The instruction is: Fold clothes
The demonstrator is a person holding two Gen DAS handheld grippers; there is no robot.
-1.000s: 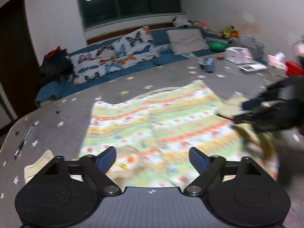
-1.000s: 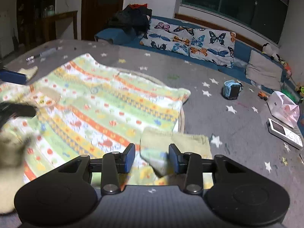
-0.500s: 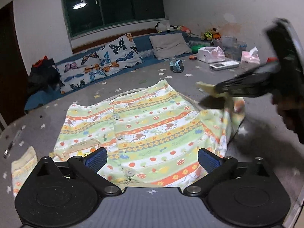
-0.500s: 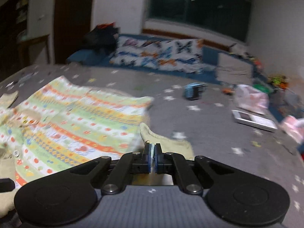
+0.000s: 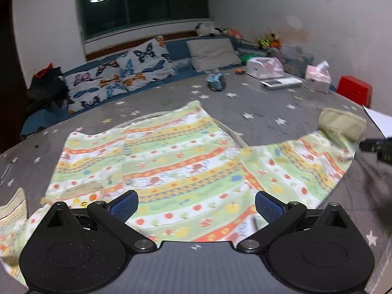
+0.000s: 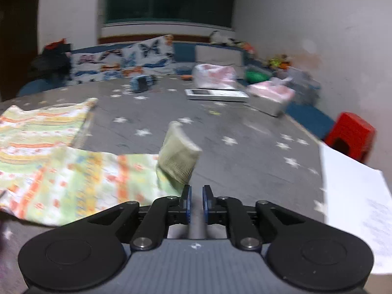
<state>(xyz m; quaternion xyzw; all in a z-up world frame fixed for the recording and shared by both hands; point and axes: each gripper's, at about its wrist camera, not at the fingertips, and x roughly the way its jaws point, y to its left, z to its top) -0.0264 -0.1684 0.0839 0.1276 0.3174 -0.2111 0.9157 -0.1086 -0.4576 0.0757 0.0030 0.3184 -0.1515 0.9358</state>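
A striped green, orange and yellow child's garment (image 5: 171, 161) lies spread on the grey star-patterned mat. Its right sleeve (image 5: 301, 164) stretches out to the right and ends in a beige ribbed cuff (image 5: 343, 123). My left gripper (image 5: 194, 204) is open wide just above the garment's near hem. My right gripper (image 6: 195, 202) has its jaws a small gap apart, with nothing between them. The cuff (image 6: 180, 158) and sleeve (image 6: 80, 181) lie just ahead and to the left of it. A dark part of the right gripper (image 5: 377, 147) shows at the left wrist view's right edge.
A white paper sheet (image 6: 352, 203) lies at the right, with a red stool (image 6: 350, 134) beyond it. A tissue box (image 5: 317, 78), a white device (image 5: 280, 83), a small blue object (image 5: 215, 82) and butterfly pillows (image 5: 122, 78) lie at the back.
My right gripper pulled the sleeve out to the right, then opened slightly and let go of the cuff. The left gripper stayed open over the hem.
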